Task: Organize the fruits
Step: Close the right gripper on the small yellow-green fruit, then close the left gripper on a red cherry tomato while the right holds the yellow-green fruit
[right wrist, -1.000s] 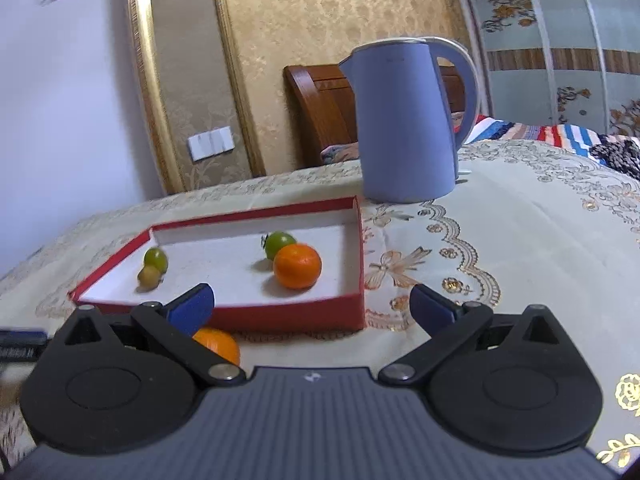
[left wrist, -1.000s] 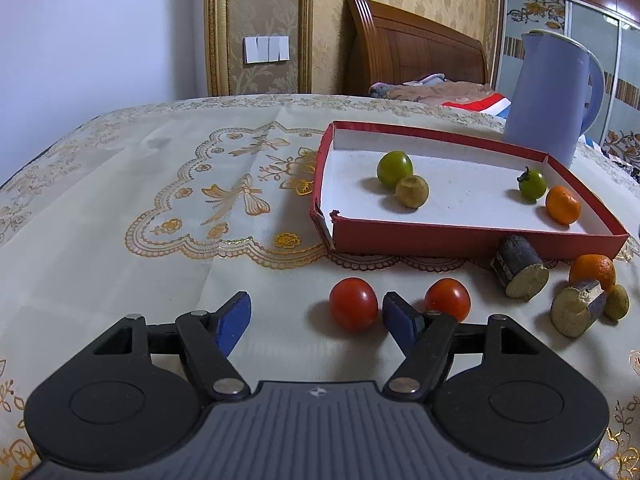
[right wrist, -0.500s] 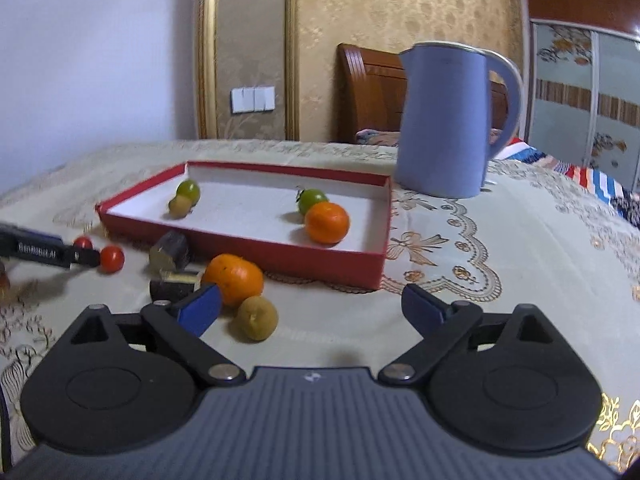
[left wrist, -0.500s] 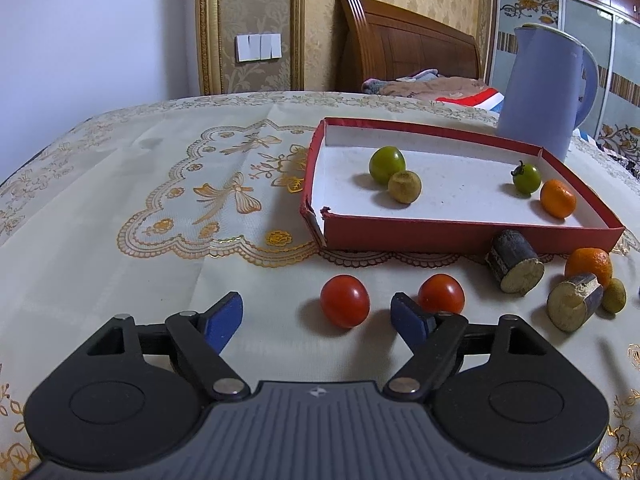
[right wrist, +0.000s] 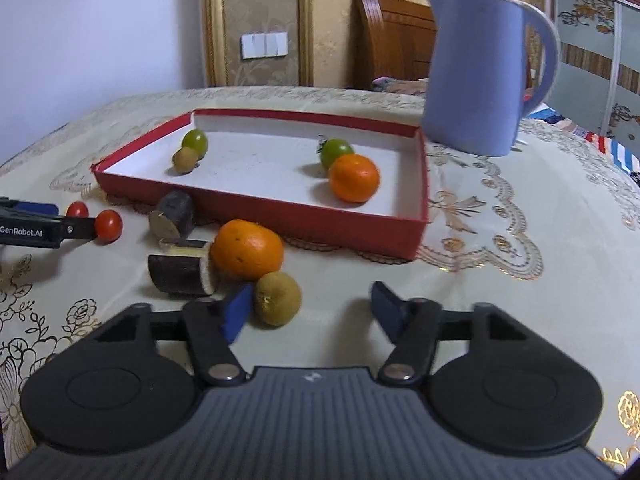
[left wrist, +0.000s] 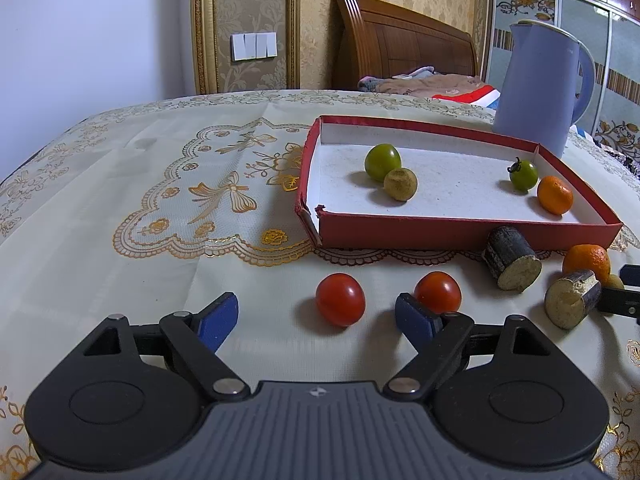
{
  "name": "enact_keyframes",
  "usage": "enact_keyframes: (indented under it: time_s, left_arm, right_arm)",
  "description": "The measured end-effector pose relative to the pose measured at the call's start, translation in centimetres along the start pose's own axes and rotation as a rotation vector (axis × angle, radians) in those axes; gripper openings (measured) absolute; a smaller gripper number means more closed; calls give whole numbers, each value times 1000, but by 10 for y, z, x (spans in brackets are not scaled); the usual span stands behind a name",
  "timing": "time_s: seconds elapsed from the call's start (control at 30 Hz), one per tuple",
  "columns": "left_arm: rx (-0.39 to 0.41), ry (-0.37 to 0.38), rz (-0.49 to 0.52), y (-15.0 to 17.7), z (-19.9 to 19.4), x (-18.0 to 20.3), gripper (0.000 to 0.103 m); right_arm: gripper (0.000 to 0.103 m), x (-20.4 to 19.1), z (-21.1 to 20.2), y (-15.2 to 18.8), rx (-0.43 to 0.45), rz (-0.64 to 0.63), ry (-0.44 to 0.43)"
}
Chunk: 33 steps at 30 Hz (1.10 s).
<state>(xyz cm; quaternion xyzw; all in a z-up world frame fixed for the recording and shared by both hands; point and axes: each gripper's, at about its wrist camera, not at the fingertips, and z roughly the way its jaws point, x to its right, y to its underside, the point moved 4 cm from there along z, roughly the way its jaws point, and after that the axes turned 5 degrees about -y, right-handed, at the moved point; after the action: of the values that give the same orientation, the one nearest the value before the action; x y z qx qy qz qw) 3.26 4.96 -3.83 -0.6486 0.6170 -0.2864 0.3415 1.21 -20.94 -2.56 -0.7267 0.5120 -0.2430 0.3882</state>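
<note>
My left gripper [left wrist: 316, 314], fingers spread, faces a round red tomato [left wrist: 340, 299] before the shallow red cardboard tray [left wrist: 460, 232]; my right gripper [right wrist: 310, 306], likewise spread, nears a small brown kiwi [right wrist: 278, 298].

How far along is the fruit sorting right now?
Done: four fruits sit in the red tray. In hand: nothing; the left tool is open around a red tomato, the right tool open beside the kiwi. Left: two tomatoes, an orange, the kiwi.

Glossy red tomatoes [left wrist: 340, 299] lay on a woven, gold-embroidered tablecloth [left wrist: 160, 200] beside a matt red cardboard tray [left wrist: 440, 232] and a smooth plastic kettle [left wrist: 536, 88].
</note>
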Motion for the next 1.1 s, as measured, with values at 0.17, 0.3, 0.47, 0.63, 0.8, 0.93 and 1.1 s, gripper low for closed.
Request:
enact_keyframes:
  time_s: [0.17, 0.3, 0.47, 0.63, 0.8, 0.93, 1.1]
  left_arm:
    - [0, 2, 0, 0, 0, 0, 88]
    - [-2, 5, 4, 1, 0, 1, 89]
    - [-1, 7, 2, 1, 0, 0, 89]
    - [-1, 8, 0, 1, 0, 0, 89]
    - [-4, -16, 29, 1, 0, 3, 89]
    - [-6, -5, 17, 0, 1, 1, 87]
    - [12, 7, 48, 0, -3, 7, 67]
  right_arm:
    - [43, -9, 3, -1, -2, -44, 6]
    - [36, -10, 3, -1, -3, -45, -6]
    - [35, -5, 3, -1, 1, -16, -23]
    - [35, -5, 3, -1, 2, -16, -22]
    - [35, -4, 3, -1, 3, -12, -26]
    - [35, -3, 3, -1, 4, -7, -29]
    - [35, -3, 3, -1, 5, -3, -32]
